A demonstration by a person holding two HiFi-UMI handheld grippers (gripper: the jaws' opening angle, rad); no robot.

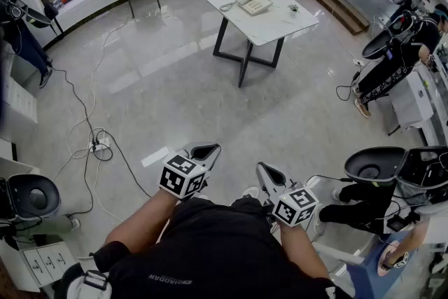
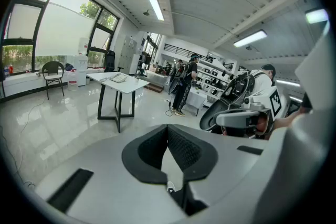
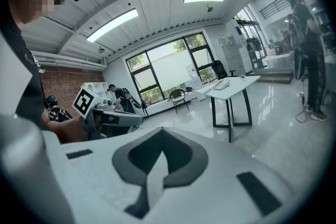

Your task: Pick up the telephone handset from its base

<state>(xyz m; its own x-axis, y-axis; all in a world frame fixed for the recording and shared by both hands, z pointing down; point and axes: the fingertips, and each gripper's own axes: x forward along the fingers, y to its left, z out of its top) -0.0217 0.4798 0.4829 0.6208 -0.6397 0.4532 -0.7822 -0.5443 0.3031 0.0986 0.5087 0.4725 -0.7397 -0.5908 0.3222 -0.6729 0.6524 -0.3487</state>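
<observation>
both grippers, the left gripper (image 1: 203, 150) and right gripper (image 1: 266, 173), have jaws pressed together on nothing, well short of the surface (image 1: 280, 24). the telephone handset (image 1: 249, 5) rests on its base (image 1: 262, 5) atop that surface. judging from here, step close first, then spread one gripper's jaws across the handset's middle.

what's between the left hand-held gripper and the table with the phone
Head view: only bare glossy floor between the left hand-held gripper and the table.
</observation>
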